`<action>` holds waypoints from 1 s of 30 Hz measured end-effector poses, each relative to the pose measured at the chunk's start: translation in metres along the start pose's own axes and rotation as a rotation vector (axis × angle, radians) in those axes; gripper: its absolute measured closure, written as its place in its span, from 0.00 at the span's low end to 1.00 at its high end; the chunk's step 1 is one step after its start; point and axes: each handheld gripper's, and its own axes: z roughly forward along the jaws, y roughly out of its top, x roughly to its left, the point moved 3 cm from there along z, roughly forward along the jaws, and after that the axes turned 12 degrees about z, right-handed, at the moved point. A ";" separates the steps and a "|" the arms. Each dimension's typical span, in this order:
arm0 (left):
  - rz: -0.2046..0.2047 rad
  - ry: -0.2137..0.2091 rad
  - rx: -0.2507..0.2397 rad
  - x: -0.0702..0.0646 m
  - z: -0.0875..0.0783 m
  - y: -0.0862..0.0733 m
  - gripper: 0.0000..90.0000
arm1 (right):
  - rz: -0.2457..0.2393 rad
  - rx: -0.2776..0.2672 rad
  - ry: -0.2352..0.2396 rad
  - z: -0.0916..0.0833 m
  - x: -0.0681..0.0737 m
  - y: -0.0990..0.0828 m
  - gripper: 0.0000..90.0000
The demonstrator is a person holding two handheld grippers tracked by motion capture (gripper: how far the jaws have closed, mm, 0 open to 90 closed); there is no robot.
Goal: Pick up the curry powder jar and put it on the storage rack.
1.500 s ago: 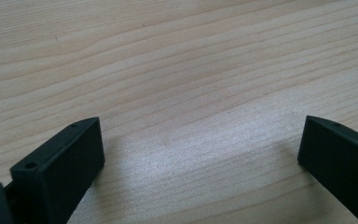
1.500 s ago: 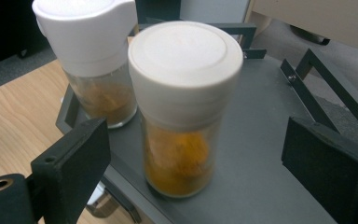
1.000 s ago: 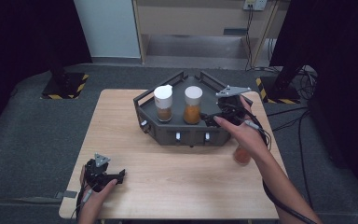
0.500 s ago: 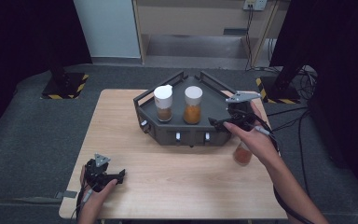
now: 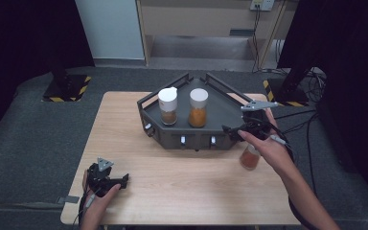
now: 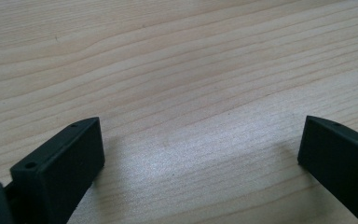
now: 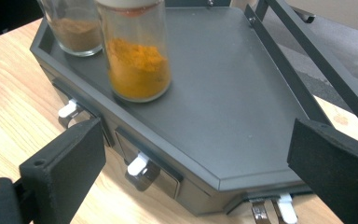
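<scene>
Right gripper (image 5: 233,131) is spread wide with nothing between the jaws, and they've just been opening. It hangs over the front right corner of the rack (image 5: 220,108), pointing in across its empty right half.

Biggest worry, I'd say: the third jar (image 5: 250,156) sits on the table (image 5: 172,191) just under that wrist, right beside the rack corner and half hidden by the hand. Swing the arm back carelessly and a sleeve or cable could tip it, and it's not far from the table's right edge. Second worry: reach too far left and a jaw clips the yellow jar (image 7: 137,56), which stands close to the rack's front lip.

Contents: yellow jar holds bright orange-yellow powder, less than half full. Next to it the brown jar (image 5: 168,106) has darker brown powder, also low. Both have white lids and stand upright. The loose jar looks orange-brown; can't see its lid.

Left gripper (image 5: 109,181) rests on the table's near left corner, jaws apart and empty.
</scene>
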 end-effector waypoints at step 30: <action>-0.002 0.001 0.000 -0.001 0.001 0.001 0.00 | -0.002 0.026 -0.049 -0.031 -0.015 -0.035 0.04</action>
